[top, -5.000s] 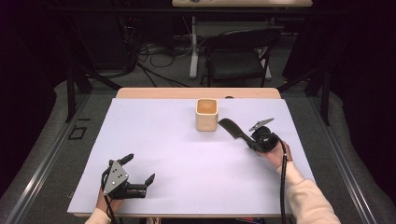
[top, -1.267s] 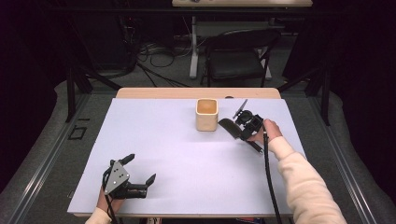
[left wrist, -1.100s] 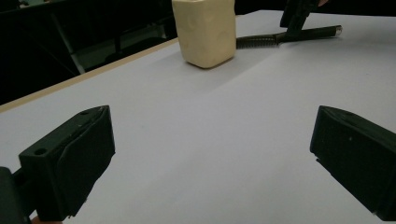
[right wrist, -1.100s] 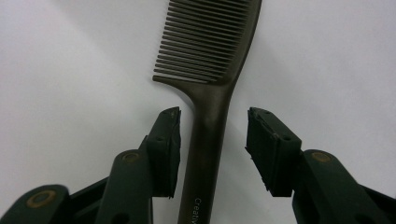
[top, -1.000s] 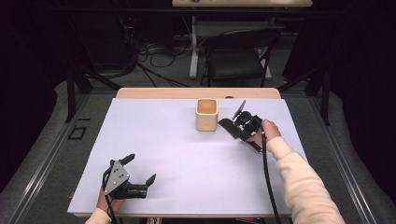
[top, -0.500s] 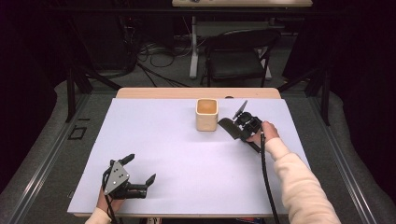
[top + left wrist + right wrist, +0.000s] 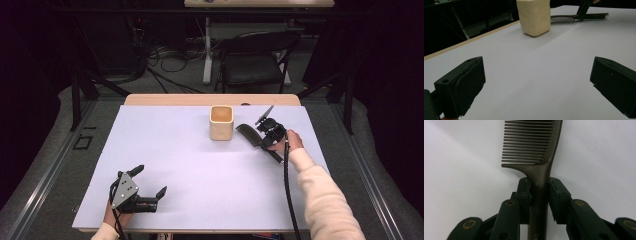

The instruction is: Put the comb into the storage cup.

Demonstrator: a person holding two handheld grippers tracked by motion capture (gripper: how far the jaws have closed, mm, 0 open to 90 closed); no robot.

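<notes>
Dark comb (image 7: 534,155) is lying flat on the white tabletop (image 7: 200,170) just right of the cream square cup (image 7: 221,122), handle pinched between the right gripper (image 7: 540,195) jaws, which have just been closing. Grasp looks done; lift and placement, probably into the cup, remaining. Left gripper (image 7: 147,192) is resting open, empty, near the front edge. A black folding chair (image 7: 257,65) and cables are sitting behind in the dark room.

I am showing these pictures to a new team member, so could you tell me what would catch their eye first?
Most striking is the dark comb on the white table, its handle clamped between the jaws of the right gripper, which have just been closing on it. Just left of it in the high view stands a cream square cup. At the near left edge, the left gripper rests with its jaws wide open.
</notes>
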